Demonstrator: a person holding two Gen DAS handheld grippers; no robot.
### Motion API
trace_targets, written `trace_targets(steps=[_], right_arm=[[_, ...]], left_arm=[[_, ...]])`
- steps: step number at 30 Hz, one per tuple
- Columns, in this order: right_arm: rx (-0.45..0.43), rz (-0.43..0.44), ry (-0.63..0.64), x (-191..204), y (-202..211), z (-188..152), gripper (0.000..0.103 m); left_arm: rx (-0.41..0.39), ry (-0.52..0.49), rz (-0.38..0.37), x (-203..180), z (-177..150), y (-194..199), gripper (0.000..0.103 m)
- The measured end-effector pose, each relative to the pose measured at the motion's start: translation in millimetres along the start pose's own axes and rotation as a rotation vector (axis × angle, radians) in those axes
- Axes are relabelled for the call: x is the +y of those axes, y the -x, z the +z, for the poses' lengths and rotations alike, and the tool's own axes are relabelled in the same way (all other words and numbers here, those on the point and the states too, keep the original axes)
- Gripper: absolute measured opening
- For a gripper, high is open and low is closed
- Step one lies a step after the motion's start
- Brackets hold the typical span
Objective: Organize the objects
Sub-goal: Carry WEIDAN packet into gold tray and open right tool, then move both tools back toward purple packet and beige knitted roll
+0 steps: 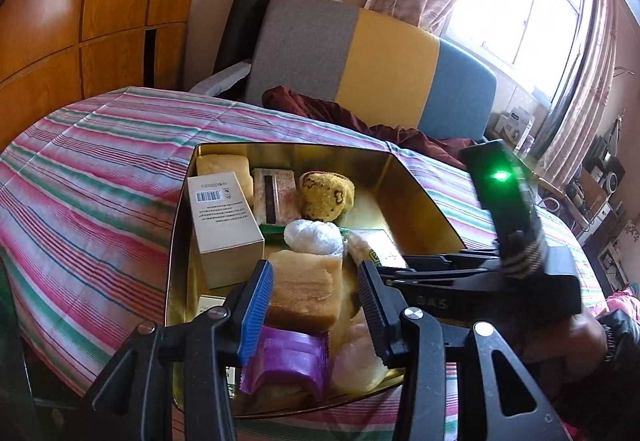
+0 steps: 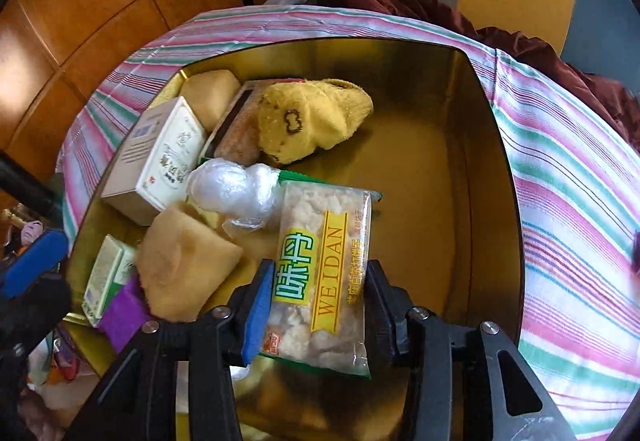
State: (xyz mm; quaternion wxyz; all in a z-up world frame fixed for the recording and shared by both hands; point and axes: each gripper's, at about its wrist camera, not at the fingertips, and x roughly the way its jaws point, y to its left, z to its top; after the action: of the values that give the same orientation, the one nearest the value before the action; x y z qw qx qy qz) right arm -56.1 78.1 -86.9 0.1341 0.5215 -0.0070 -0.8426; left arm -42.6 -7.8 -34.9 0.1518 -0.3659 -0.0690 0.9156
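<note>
step: placing weidan snack packet (image 2: 320, 281) into gold tin (image 2: 492, 161) | right gripper (image 2: 318, 305) clamped on it | left gripper (image 1: 314, 305) apart, empty | next: lower toward bare floor at 1 o'clock, release

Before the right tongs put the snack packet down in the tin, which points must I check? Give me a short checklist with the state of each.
1. Right tongs grip the snack packet: ok, pads on both sides.
2. Free floor in the gold tin: ok, right half bare.
3. Left tongs empty: ok, open above the tan sponge.
4. Plastic wrap ball clear of packet: not ok, it touches the packet's far end.
5. Packet seal intact: cannot tell.
</note>
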Motion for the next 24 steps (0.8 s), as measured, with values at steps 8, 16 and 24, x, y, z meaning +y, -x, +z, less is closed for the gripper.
trace_targets(steps=[8, 16, 24], right_arm=[[-0.062, 0.003, -0.012, 0.7, 23.4, -8.1, 0.059], [-0.138, -0.017, -0.017, -11.2, 60.4, -21.1, 0.076], [-0.188, -0.084, -0.096, -61.4, 99.8, -37.6, 0.082]], left_arm=[[0.012, 0.0, 0.06, -0.4, -2.9, 0.5, 0.044], [-0.02, -0.054, 0.086, -12.7, -3.4, 11.6, 0.044], [-0.021, -0.116, 0.069, -34.4, -4.4, 16.0, 0.044]])
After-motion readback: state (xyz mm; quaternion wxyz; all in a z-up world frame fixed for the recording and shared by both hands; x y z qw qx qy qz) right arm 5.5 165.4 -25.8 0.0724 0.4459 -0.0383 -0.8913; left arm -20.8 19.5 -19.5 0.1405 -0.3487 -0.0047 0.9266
